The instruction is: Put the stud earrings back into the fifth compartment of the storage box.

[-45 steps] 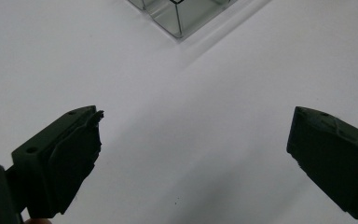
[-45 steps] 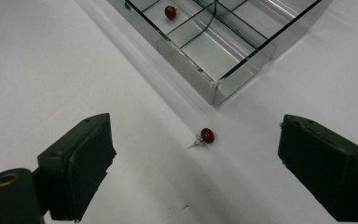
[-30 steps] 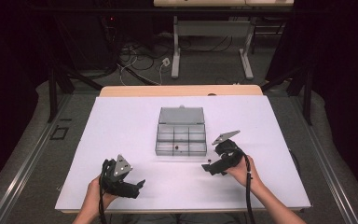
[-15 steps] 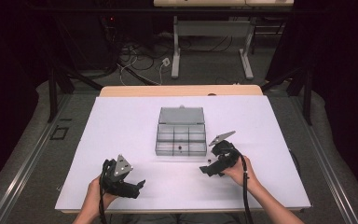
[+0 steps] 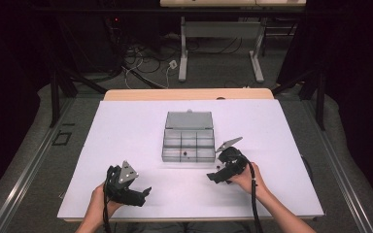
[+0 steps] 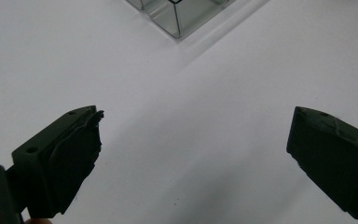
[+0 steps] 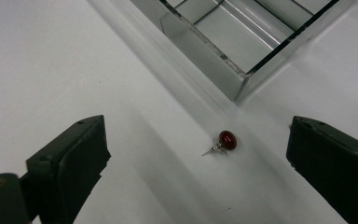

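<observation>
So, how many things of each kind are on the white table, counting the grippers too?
Grippers: 2, left gripper and right gripper
Clear compartment box: 1
Red earring: 1
Total: 4

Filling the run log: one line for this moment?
right gripper open, over red earring | earring beside box corner | left gripper open, idle

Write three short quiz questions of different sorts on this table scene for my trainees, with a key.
1. True or false: the red-stone earring lies inside the clear compartment box.
2. Which gripper has the earring between its open jaws: A left gripper, B right gripper?
3. Fill in: the box lid is ____.

Key: 1 false, it lies on the white table beside a box corner; 2 B; 3 open.
</observation>
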A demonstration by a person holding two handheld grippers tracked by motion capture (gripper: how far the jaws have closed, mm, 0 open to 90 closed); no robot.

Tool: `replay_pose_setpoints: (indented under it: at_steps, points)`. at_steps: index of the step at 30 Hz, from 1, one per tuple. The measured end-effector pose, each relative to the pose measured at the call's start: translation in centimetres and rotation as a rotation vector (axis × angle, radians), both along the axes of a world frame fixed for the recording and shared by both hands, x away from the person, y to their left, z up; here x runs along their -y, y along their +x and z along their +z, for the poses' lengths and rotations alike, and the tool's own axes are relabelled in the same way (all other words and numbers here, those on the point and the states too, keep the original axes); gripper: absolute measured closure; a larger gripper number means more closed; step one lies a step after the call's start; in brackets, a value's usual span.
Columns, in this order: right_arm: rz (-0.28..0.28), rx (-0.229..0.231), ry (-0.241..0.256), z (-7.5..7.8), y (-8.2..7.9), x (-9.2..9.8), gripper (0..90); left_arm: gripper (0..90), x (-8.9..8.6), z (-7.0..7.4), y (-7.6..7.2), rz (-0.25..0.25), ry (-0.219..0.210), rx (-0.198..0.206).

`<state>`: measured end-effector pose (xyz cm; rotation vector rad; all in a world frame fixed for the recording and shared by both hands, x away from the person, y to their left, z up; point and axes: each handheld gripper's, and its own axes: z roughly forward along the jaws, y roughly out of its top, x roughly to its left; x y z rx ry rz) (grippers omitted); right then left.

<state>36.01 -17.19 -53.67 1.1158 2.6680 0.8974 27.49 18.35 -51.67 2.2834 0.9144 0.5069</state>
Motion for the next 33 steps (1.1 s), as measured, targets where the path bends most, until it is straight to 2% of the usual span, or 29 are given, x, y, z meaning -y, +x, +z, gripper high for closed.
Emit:
replay_pose_setpoints:
  at_steps: [10,12,13,15,18,21,24,26,29,31,33]
  points:
    - [-0.048,0.057,0.027,0.4,0.0,0.3,24.8,3.4,0.0,0.1,0.0,-0.004,0.009,-0.002]
    - [-0.063,0.053,0.034,0.5,0.0,0.3,30.5,3.4,0.0,0.1,0.0,-0.005,0.011,-0.001]
    - [-0.071,0.074,0.036,0.3,0.1,0.4,32.4,3.4,0.0,0.1,0.0,-0.006,0.013,-0.003]
    - [-0.082,0.056,0.014,0.3,0.1,0.4,35.9,3.4,0.1,0.1,0.0,-0.006,0.01,-0.002]
    - [-0.099,0.08,-0.004,0.0,0.2,0.4,44.7,3.4,0.0,0.1,0.0,-0.004,0.005,-0.001]
    - [-0.111,0.061,-0.02,-0.1,0.2,0.4,52.2,3.5,0.0,0.1,0.0,-0.003,0.008,-0.001]
    - [-0.107,0.079,-0.025,-0.4,0.3,0.3,59.6,3.5,0.0,0.1,0.0,-0.007,0.012,-0.001]
    - [-0.11,0.068,-0.038,-0.4,0.3,0.3,62.2,3.5,0.0,0.1,0.0,-0.005,0.007,0.001]
    - [-0.133,0.07,-0.027,-0.6,0.3,0.2,65.0,3.5,0.0,0.1,0.0,-0.006,0.008,-0.001]
    - [-0.146,0.051,-0.032,-0.6,0.3,0.1,66.7,3.6,0.0,0.1,0.0,-0.006,0.008,-0.002]
    - [-0.131,0.057,-0.024,-0.8,0.3,0.1,69.4,3.5,0.0,0.1,0.0,-0.006,0.008,-0.001]
